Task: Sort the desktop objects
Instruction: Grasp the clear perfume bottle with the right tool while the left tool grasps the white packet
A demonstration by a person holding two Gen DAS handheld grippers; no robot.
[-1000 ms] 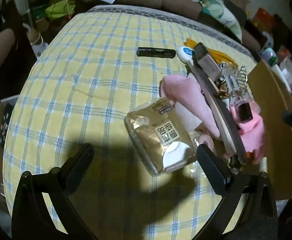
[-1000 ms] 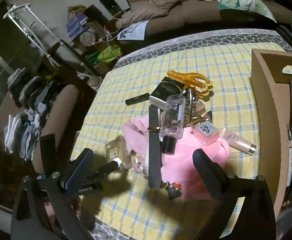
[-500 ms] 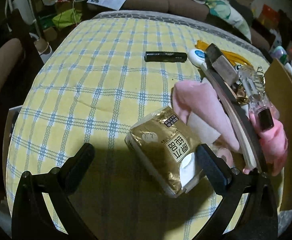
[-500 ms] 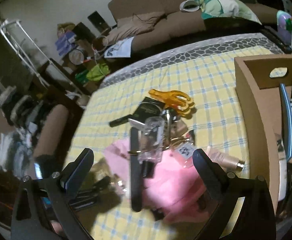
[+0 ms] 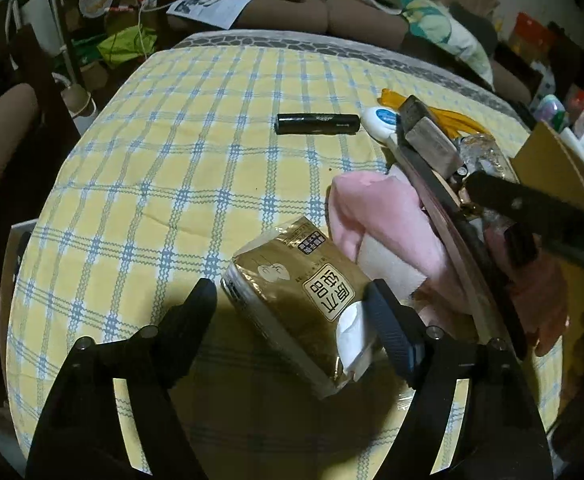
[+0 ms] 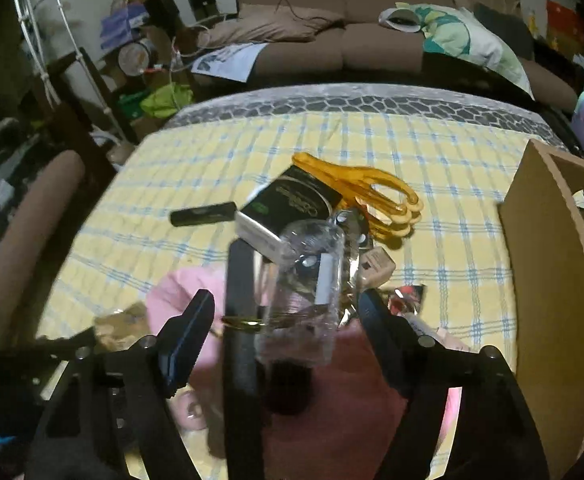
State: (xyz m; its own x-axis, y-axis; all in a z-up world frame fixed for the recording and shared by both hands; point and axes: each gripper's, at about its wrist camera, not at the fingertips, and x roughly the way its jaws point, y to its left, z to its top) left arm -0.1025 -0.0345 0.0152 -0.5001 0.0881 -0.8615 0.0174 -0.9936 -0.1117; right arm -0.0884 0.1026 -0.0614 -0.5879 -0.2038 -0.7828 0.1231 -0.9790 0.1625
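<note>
A gold tissue pack [image 5: 300,304] lies on the yellow checked tablecloth [image 5: 172,160]. My left gripper [image 5: 292,320] straddles it with its jaws closing. The right finger [image 5: 388,328] is at the pack's white end, and the left finger [image 5: 196,312] stands clear of it. In the right wrist view, a clear bottle [image 6: 308,280] with a dark cap lies on a pink cloth [image 6: 352,400], beside a long black strip [image 6: 240,320]. My right gripper [image 6: 284,332] hangs over both with its jaws closing. Neither pad touches them.
A black tube [image 5: 316,124] lies alone further back on the cloth. An orange plastic piece [image 6: 364,192], a black box [image 6: 292,204] and small bottles crowd the pile. An open brown box [image 6: 552,280] stands at the right. A sofa lies beyond the table.
Both pairs of jaws have narrowed. The right gripper has come down and in over the pile, so the bottle now lies between its fingers. The left gripper has hardly moved.
</note>
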